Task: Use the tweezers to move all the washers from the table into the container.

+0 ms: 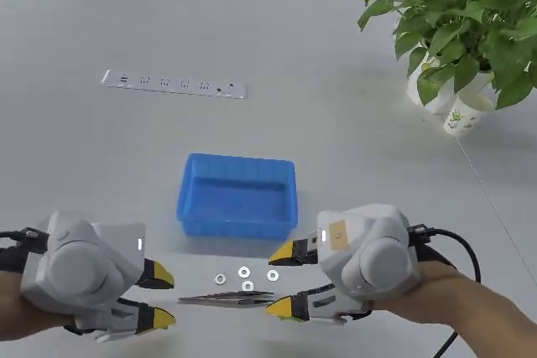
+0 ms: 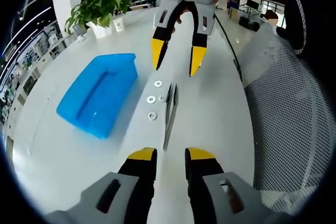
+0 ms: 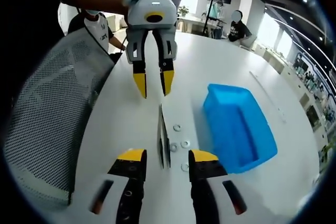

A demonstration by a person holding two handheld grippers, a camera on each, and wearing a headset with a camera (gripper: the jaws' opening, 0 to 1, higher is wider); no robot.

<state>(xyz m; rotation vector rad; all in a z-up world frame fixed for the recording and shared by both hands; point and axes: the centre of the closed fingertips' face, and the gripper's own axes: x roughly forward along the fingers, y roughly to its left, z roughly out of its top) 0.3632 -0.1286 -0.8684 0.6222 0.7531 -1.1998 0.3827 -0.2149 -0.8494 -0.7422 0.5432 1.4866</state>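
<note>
Flanking tweezers (image 1: 226, 298) | left gripper (image 1: 165, 296) jaws released | right gripper (image 1: 278, 281) jaws released

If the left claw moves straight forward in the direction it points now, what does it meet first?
Most likely the tweezers, whose near end lies on the table just ahead of the left claw. The right claw faces it farther on. The claw's height above the table is unclear.

Nothing legible
The yellow sticker (image 1: 338, 235) on the right gripper (image 1: 272, 282) and the green print on the white cup (image 1: 460, 115) are too small to read.
</note>
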